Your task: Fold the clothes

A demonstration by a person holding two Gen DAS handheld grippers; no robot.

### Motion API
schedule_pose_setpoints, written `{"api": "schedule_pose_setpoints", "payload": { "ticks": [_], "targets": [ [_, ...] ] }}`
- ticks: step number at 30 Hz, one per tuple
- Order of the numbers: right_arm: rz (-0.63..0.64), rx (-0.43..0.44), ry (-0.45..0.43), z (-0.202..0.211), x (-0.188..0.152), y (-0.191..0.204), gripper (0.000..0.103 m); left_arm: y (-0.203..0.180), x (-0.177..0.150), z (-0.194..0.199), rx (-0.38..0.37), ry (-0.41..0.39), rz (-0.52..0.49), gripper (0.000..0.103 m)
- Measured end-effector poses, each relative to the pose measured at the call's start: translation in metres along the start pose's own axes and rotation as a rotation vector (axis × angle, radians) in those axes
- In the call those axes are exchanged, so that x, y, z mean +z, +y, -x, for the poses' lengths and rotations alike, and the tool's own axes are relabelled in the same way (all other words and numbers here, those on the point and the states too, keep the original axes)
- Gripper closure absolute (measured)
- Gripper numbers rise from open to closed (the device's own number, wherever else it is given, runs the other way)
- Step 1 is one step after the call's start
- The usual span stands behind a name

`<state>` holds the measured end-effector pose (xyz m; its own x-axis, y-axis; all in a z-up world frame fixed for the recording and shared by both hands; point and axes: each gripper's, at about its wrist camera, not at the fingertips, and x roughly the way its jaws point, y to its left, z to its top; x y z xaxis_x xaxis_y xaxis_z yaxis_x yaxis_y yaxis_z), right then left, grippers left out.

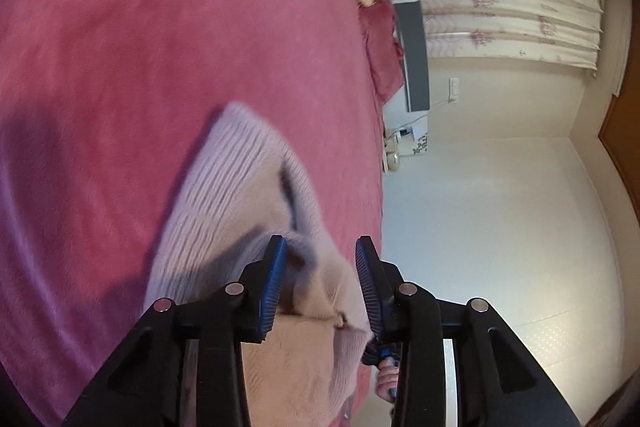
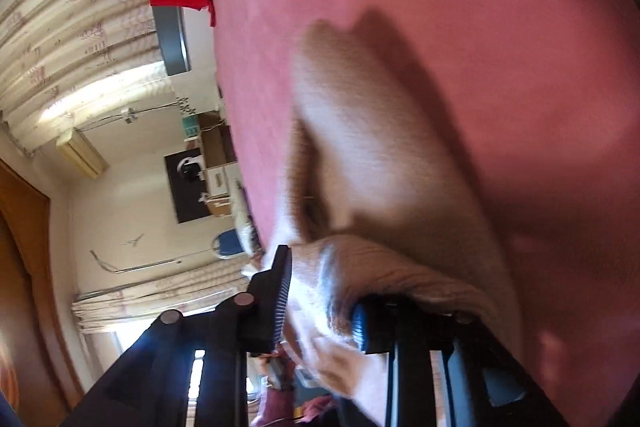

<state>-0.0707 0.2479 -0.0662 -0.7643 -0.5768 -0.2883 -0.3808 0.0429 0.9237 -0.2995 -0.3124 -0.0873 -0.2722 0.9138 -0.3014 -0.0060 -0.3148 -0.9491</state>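
The left gripper [image 1: 322, 283] pointed slightly downward, rolled onto its side, its blue-padded fingers [image 1: 274, 287] standing apart with a clear gap; the pads did not appear to press on anything. The right gripper [image 2: 320, 301] was likewise rolled and tilted slightly down, its jaws parted, motion blur hiding detail. A hand [image 1: 386, 381] showed low beside the left gripper's right finger.

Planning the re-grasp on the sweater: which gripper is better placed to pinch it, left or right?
Left, narrowly. The left gripper has sweater knit plainly between open pads; the right gripper also straddles it, but its view is blurred.
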Motion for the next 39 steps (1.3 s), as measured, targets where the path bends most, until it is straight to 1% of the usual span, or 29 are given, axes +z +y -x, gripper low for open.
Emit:
{"api": "schedule_pose_setpoints", "payload": {
  "ticks": [1,3,6,9,11,12,13,14,15,16,17,18,20,23,25,26,27,29,30,32,33,35,36,37,39],
  "targets": [
    [-0.009,0.027,-0.001,0.001,0.004,0.004,0.074,-0.002,0.003,0.003,0.002,-0.023,-0.003,0.065],
    [-0.035,0.085,-0.032,0.026,0.016,0.002,0.073,0.001,0.007,-0.001,0.027,-0.053,0.01,0.065],
    [-0.124,0.181,-0.126,0.036,0.031,-0.012,0.071,0.008,0.005,-0.009,0.066,-0.055,0.022,0.065],
    [-0.133,0.185,-0.184,0.041,0.038,-0.016,0.07,0.007,-0.003,-0.007,0.094,-0.05,0.003,0.065],
    [-0.075,0.2,-0.211,0.05,0.034,-0.006,0.07,0.004,-0.007,-0.001,0.097,-0.063,-0.013,0.065],
    [-0.046,0.212,-0.225,0.054,0.032,-0.001,0.07,0.003,-0.008,0.003,0.094,-0.073,-0.017,0.063],
    [-0.013,0.255,-0.245,0.06,0.03,0.004,0.069,0.002,-0.008,0.007,0.09,-0.083,-0.015,0.061],
    [0.02,0.298,-0.264,0.066,0.027,0.01,0.069,0.001,-0.007,0.01,0.088,-0.093,-0.011,0.057],
    [0.05,0.34,-0.282,0.071,0.024,0.016,0.069,0.0,-0.008,0.013,0.086,-0.093,-0.01,0.053],
    [0.055,0.372,-0.287,0.072,0.022,0.021,0.068,-0.002,-0.009,0.014,0.086,-0.074,-0.017,0.052],
    [0.061,0.371,-0.261,0.069,0.021,0.028,0.066,-0.006,-0.012,0.014,0.09,-0.048,-0.032,0.052],
    [0.07,0.367,-0.233,0.065,0.019,0.035,0.066,-0.01,-0.016,0.014,0.095,-0.019,-0.053,0.052],
    [0.143,0.308,-0.144,0.053,0.006,0.048,0.066,-0.019,-0.028,0.015,0.102,0.051,-0.11,0.052],
    [0.253,0.222,-0.009,0.033,-0.014,0.067,0.066,-0.031,-0.051,0.015,0.076,0.164,-0.19,0.052],
    [0.343,0.198,0.12,0.016,-0.035,0.073,0.066,-0.037,-0.065,0.012,0.076,0.233,-0.241,0.049],
    [0.39,0.134,0.181,0.006,-0.046,0.072,0.066,-0.04,-0.069,0.006,0.096,0.265,-0.27,0.044],
    [0.419,0.061,0.214,-0.001,-0.052,0.068,0.066,-0.042,-0.071,-0.002,0.121,0.295,-0.299,0.041],
    [0.445,-0.125,0.247,-0.022,-0.052,0.058,0.065,-0.047,-0.07,-0.021,0.162,0.331,-0.336,0.041],
    [0.43,-0.145,0.251,-0.028,-0.048,0.052,0.065,-0.05,-0.066,-0.029,0.171,0.324,-0.34,0.041],
    [0.405,-0.124,0.231,-0.039,-0.032,0.057,0.065,-0.056,-0.053,-0.037,0.158,0.301,-0.326,0.041],
    [0.394,-0.112,0.219,-0.043,-0.024,0.06,0.065,-0.06,-0.041,-0.04,0.154,0.268,-0.311,0.041],
    [0.389,-0.07,0.155,-0.04,-0.007,0.072,0.065,-0.065,-0.012,-0.043,0.164,0.177,-0.29,0.041],
    [0.386,-0.052,0.121,-0.039,0.001,0.078,0.065,-0.066,0.002,-0.041,0.184,0.121,-0.277,0.041],
    [0.378,-0.056,0.074,-0.036,0.011,0.082,0.065,-0.065,0.014,-0.038,0.202,0.072,-0.252,0.041],
    [0.369,-0.088,-0.02,-0.032,0.029,0.089,0.065,-0.062,0.036,-0.028,0.208,-0.02,-0.191,0.041]
  ]
}}
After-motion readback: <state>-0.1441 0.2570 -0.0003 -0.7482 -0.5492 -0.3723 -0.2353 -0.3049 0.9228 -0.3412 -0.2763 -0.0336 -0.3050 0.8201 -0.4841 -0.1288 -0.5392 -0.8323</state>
